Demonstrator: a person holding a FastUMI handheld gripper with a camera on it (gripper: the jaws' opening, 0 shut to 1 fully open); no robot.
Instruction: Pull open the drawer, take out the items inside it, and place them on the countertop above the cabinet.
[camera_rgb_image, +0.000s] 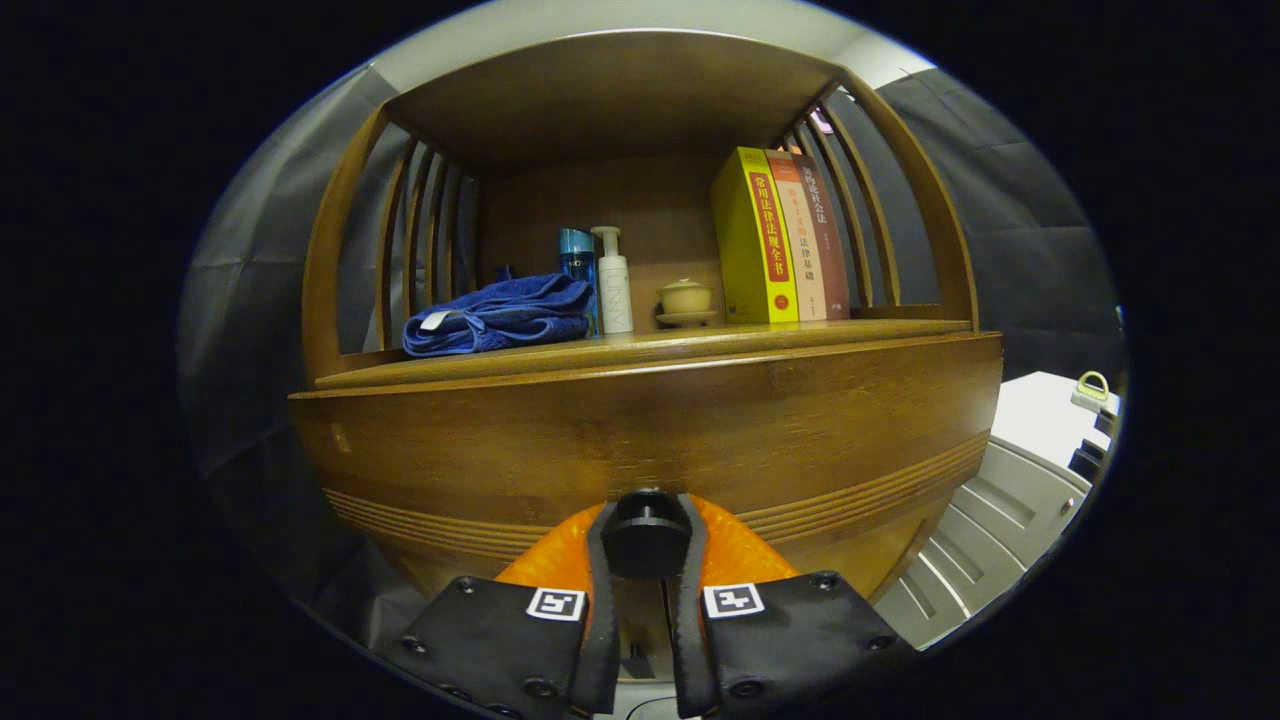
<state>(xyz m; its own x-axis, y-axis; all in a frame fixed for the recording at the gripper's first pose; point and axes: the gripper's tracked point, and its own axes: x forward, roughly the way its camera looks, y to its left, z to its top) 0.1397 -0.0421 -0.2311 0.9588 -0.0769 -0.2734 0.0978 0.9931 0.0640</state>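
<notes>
The wooden drawer front (650, 420) spreads wide straight ahead of me, closed flush under the countertop (640, 350). Its round dark knob (647, 530) sits between my two fingers, and my gripper (647, 545) is shut on it, one pad pressing each side. On the countertop above lie a folded blue towel (500, 315), a blue bottle (577, 262), a white pump bottle (614, 285), a small lidded cup on a saucer (686, 300) and three upright books (780, 235). The inside of the drawer is hidden.
The cabinet's upper shelf has curved slatted wooden sides (420, 240) and a wooden roof. A white and grey unit (1020, 480) stands to the right of the cabinet, with a small white clip-like object (1092, 390) on top.
</notes>
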